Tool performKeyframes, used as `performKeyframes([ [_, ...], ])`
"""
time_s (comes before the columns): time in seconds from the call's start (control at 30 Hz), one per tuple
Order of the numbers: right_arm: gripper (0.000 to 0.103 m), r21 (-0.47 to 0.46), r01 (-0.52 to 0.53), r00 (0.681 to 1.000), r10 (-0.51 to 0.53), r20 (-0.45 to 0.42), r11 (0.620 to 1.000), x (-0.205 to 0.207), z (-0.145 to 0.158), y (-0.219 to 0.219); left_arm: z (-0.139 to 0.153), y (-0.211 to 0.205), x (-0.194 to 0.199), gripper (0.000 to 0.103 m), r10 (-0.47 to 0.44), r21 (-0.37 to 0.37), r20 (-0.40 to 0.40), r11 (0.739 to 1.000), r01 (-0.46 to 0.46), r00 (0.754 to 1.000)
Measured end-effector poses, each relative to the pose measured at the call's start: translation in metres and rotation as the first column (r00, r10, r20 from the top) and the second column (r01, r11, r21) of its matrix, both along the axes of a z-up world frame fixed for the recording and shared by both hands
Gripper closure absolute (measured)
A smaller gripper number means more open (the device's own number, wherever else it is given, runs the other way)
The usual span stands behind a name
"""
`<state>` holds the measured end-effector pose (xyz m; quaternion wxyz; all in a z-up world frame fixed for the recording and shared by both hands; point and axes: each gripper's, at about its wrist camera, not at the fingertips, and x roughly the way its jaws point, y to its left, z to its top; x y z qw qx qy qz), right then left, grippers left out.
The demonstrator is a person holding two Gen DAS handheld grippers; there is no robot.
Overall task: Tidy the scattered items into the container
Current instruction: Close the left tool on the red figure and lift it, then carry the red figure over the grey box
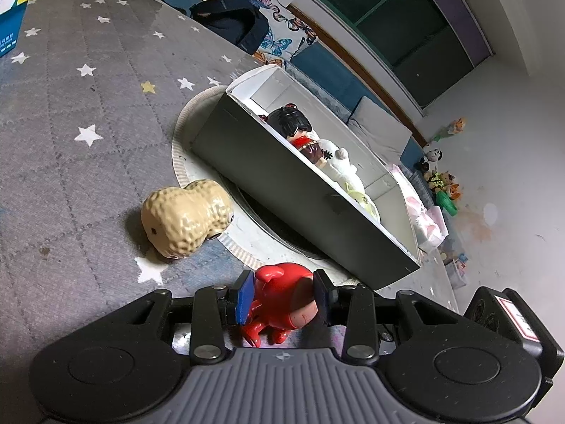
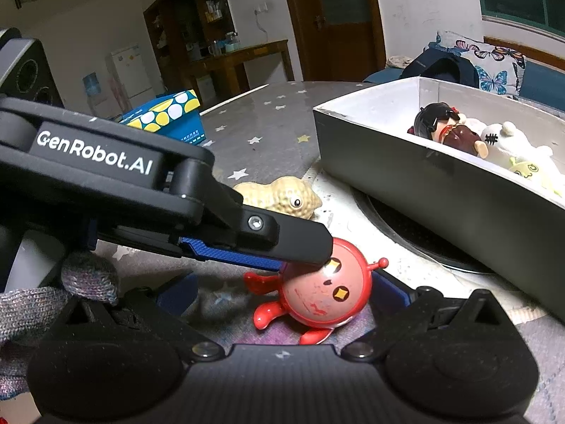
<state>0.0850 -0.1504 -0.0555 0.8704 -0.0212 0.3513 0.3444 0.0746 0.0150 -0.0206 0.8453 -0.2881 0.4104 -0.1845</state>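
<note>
Left hand-held gripper (image 1: 284,296) | clamps red toy (image 1: 282,304) | round, pink-faced, scuffed

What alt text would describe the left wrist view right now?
The left gripper is closed on a round red toy, its jaws on either side. A peanut-shaped toy lies on the star-patterned mat, and beyond stands a grey box already holding figurines.
</note>
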Motion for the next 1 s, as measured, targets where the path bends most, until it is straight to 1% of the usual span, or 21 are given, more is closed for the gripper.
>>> performKeyframes([
  [0.1,0.001,0.009,0.004,1.0,-0.004,0.002,1.0,0.0,0.0,-0.001,0.001,0.0,0.001,0.064,-0.001,0.003,-0.003,1.0,0.001,1.0],
  [0.17,0.009,0.019,0.006,1.0,-0.006,-0.001,1.0,0.0,0.002,-0.003,0.002,0.001,0.002,0.064,0.002,0.004,-0.005,1.0,-0.002,1.0],
  [0.3,0.014,0.038,0.014,1.0,-0.014,-0.011,0.999,0.001,0.003,-0.006,0.003,0.001,0.003,0.064,0.005,0.003,-0.007,1.0,-0.005,1.0],
  [0.37,0.021,0.039,0.021,1.0,-0.021,-0.009,0.999,0.002,0.003,-0.007,0.003,0.001,0.004,0.064,0.002,0.003,-0.011,1.0,-0.002,1.0],
  [0.4,0.022,0.039,0.024,1.0,-0.023,-0.009,0.999,0.002,0.003,-0.007,0.002,0.001,0.005,0.064,0.002,0.001,-0.014,1.0,-0.002,1.0],
  [0.5,0.03,0.047,0.036,0.999,-0.036,-0.013,0.998,0.004,0.003,-0.01,0.003,0.001,0.006,0.064,0.006,0.002,-0.017,1.0,-0.005,1.0],
  [0.53,0.034,0.052,0.041,0.999,-0.04,-0.018,0.998,0.005,0.004,-0.011,0.003,0.002,0.007,0.064,0.007,0.002,-0.018,1.0,-0.007,1.0],
  [0.6,0.034,0.059,0.044,0.999,-0.043,-0.029,0.997,0.007,0.004,-0.014,0.003,0.003,0.007,0.065,0.007,-0.008,-0.021,1.0,-0.007,1.0],
  [0.8,0.034,0.051,0.047,0.999,-0.046,-0.021,0.998,0.005,0.005,-0.013,0.002,0.002,0.006,0.065,0.006,-0.011,-0.02,1.0,-0.006,1.0],
  [1.0,0.034,0.041,0.053,0.999,-0.053,-0.012,0.998,0.002,0.012,-0.015,0.007,-0.001,0.004,0.065,-0.002,-0.019,-0.009,1.0,0.002,1.0],
])
